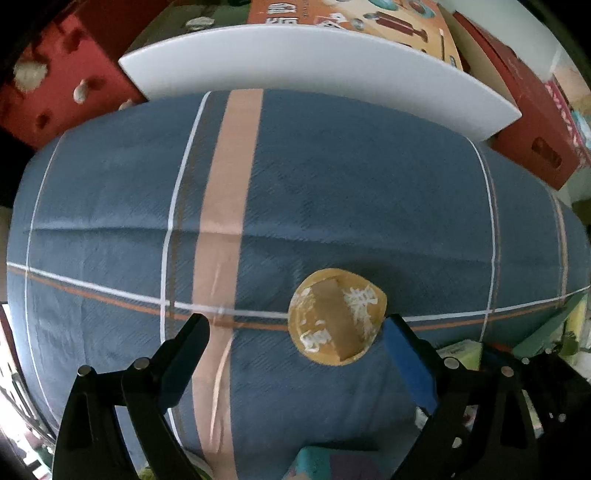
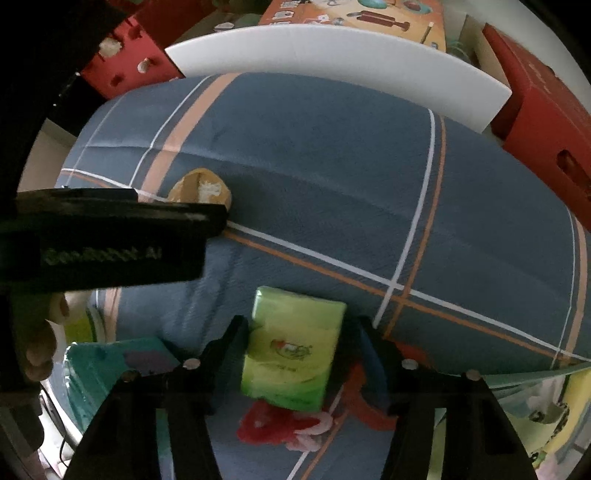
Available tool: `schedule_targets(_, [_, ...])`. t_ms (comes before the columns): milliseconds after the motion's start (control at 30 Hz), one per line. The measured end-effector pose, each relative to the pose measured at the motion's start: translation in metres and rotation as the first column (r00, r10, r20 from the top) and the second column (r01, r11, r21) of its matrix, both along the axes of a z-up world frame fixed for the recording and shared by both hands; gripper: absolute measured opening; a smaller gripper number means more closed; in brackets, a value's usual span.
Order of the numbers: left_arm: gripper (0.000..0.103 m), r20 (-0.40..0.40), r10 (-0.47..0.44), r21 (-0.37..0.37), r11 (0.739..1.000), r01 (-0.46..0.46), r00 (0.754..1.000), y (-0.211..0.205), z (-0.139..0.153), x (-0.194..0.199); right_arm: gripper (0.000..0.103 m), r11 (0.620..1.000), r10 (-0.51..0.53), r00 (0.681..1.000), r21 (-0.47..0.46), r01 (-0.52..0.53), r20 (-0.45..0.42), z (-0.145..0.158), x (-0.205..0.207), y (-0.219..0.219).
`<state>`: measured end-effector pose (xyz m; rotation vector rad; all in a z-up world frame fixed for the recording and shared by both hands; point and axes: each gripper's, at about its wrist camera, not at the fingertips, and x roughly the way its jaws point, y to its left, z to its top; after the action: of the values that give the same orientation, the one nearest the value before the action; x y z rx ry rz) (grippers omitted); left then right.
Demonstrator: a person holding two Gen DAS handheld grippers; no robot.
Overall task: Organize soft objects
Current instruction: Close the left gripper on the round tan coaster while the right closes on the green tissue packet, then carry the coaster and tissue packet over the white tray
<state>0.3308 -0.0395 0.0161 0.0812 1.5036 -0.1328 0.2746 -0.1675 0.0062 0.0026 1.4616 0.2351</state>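
A blue plaid cloth (image 1: 332, 192) covers the surface. On it lies a round yellow soft disc (image 1: 336, 317) with white characters and a tan band. My left gripper (image 1: 297, 326) points down over the cloth and is open, and the disc sits just beyond its right fingertip. In the right wrist view the disc (image 2: 201, 190) peeks out behind the left gripper's black body (image 2: 110, 236). A green tissue pack (image 2: 291, 347) lies between the fingers of my right gripper (image 2: 301, 334). The left pad is at the pack's edge and a small gap shows at the right pad.
A teal pack (image 2: 110, 365) and a red soft item (image 2: 273, 424) lie near the cloth's front edge. Behind the cloth stands a white board (image 2: 332, 55), with red boxes (image 2: 546, 122) and an orange printed box (image 1: 351, 18). A person's hand (image 2: 40, 347) shows at the left.
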Motion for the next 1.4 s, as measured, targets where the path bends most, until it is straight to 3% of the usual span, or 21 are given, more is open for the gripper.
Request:
schedule_targets(100, [0.095,0.017,-0.011,0.017,1.0,0.011,1.0,-0.012,-0.003,0.002,0.056,1.0,-0.008,1.0,0.011,0.008,0.002,-0.001,0.002,-0.004])
schedule_targets(167, [0.088,0.026,-0.012,0.015,1.0,0.012,1.0,-0.019,-0.004,0.003,0.055,1.0,-0.004,1.0,0.015,0.004,0.004,-0.001,0.001,-0.005])
schedule_targets(233, [0.069,0.029,-0.016,0.008,1.0,0.015,0.999,-0.023,-0.004,0.002,0.055,1.0,-0.003,1.0,0.016,0.003,0.007,-0.002,-0.001,-0.006])
schedule_targets(267, [0.067,0.032,-0.021,-0.005,1.0,0.022,0.999,-0.026,-0.003,0.002,0.055,1.0,-0.003,1.0,0.017,0.003,0.007,-0.002,-0.001,-0.006])
schedule_targets(333, [0.051,0.035,-0.029,-0.024,0.999,0.03,0.999,-0.032,-0.008,-0.002,0.054,1.0,-0.005,1.0,0.02,0.005,0.007,-0.002,-0.001,-0.007])
schedule_targets(733, [0.051,0.085,-0.01,-0.06,0.998,0.015,0.996,-0.021,0.016,-0.017,0.054,0.999,-0.003,0.999,0.037,0.001,0.033,0.011,-0.012,0.003])
schedule_targets(833, [0.051,0.102,0.001,-0.073,0.997,0.007,0.995,-0.005,0.015,-0.02,0.053,0.999,0.001,0.999,0.043,-0.003,0.049,0.024,-0.019,0.003])
schedule_targets(1400, [0.051,0.187,0.012,-0.098,0.995,0.007,0.982,0.034,0.102,-0.087,0.05,0.999,-0.007,0.989,0.05,-0.001,0.15,0.118,-0.061,-0.014])
